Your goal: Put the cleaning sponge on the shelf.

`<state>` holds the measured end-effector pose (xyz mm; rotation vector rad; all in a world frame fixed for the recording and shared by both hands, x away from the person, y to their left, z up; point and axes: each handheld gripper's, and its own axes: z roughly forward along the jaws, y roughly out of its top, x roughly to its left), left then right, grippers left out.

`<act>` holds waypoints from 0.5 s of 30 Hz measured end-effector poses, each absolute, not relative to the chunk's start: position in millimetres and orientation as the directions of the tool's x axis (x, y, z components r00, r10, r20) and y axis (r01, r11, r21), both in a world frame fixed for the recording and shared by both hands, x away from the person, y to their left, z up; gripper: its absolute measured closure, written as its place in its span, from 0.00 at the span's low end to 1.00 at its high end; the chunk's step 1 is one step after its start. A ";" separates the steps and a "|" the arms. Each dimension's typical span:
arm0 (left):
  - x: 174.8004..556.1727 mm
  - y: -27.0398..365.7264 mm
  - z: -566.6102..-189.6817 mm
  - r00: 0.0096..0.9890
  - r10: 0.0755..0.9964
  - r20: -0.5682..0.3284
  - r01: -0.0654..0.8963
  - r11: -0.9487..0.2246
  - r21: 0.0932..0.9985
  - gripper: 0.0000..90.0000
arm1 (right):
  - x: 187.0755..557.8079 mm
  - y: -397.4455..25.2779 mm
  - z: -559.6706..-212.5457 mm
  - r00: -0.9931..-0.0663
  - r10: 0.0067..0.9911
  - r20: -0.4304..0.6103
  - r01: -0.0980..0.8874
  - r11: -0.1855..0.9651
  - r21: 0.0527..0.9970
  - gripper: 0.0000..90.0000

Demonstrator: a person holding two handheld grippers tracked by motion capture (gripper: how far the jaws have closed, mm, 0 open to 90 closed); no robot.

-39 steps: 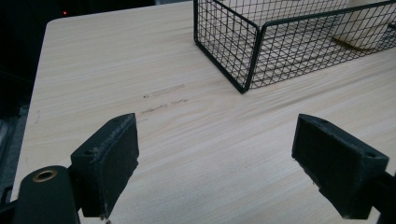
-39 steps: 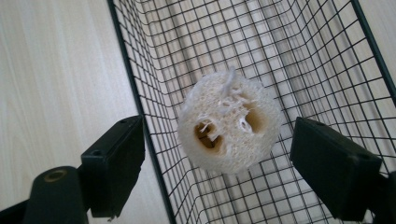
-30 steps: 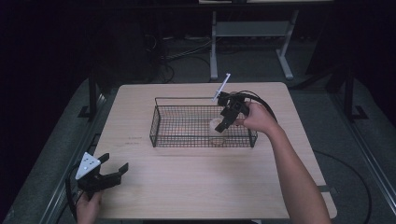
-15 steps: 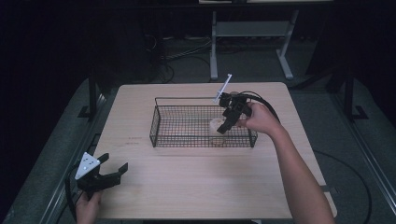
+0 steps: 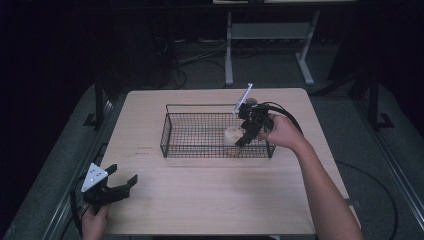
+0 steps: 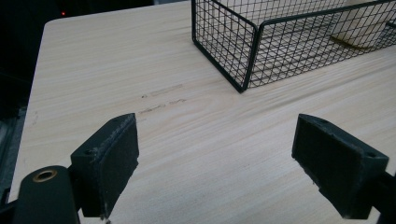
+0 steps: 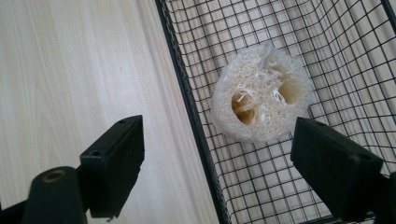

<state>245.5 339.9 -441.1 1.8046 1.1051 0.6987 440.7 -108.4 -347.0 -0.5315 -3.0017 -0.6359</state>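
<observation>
A black wire basket [image 5: 200,105] stands in the middle of the wooden table [image 5: 210,200]. A pale round loofah slice [image 5: 231,135] lies on its floor near the front right. My right gripper [image 5: 243,136] hovers just above and to the right of the slice, open and holding nothing. In the right gripper view the loofah slice [image 7: 261,100] lies inside the basket rim [image 7: 187,93], and the open jaws straddle that rim. My left gripper [image 5: 122,174] rests open at the table's front left corner, far from the basket [image 6: 254,51].
A white stick-like tag [image 5: 243,99] rises from the right gripper over the basket's back rim. A metal stand [image 5: 265,35] and cables are on the dark floor beyond the table. Bare tabletop lies in front of the left gripper [image 6: 215,123].
The loofah slice has come into view on the basket floor, and the right gripper now stands a little back from it. The left gripper has not moved.
</observation>
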 end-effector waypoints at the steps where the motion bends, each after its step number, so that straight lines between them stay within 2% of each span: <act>1: 245.5 339.6 -441.0 0.445 0.895 0.018 0.398 -0.215 0.892 0.15 | 438.5 -109.2 -346.6 -0.942 0.322 0.092 0.332 0.861 0.384 0.19; 15: 245.5 338.5 -441.2 0.448 0.894 0.019 0.401 -0.220 0.890 0.15 | 420.4 -115.8 -345.1 -0.945 0.317 0.075 0.320 0.858 0.401 0.19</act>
